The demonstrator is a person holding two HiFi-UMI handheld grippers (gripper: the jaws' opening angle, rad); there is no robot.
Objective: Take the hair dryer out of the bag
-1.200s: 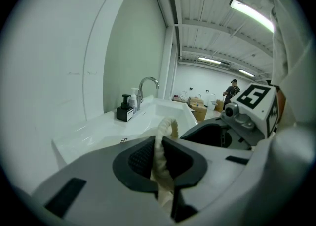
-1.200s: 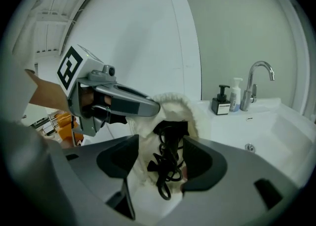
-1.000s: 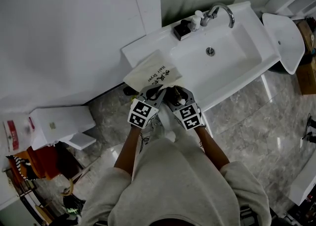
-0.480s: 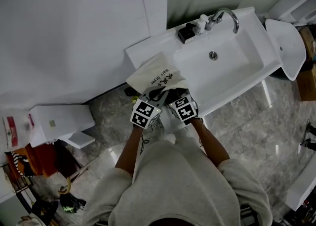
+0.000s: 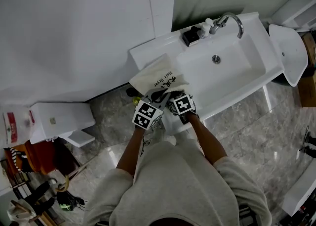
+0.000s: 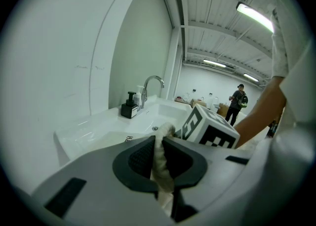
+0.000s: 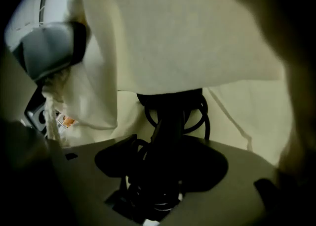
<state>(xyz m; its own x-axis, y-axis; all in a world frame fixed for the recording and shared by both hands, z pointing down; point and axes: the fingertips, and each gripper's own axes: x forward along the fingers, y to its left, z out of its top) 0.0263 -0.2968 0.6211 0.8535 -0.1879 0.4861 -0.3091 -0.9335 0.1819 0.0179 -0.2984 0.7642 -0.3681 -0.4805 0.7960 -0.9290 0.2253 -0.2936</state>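
A: Progress?

B: Early: left gripper is clamped on the cloth edge at the near side of the bag mouth. The right gripper is inside the mouth, jaws wide and just been opening. The black hair dryer and its coiled cord sit between them, unsqueezed. Grip and pull-out remain.

A: Dryer's place, heading?

B: Fully inside the bag, on the sink counter. The long axis probably runs near to far, handle end nearest. The nozzle is hidden.
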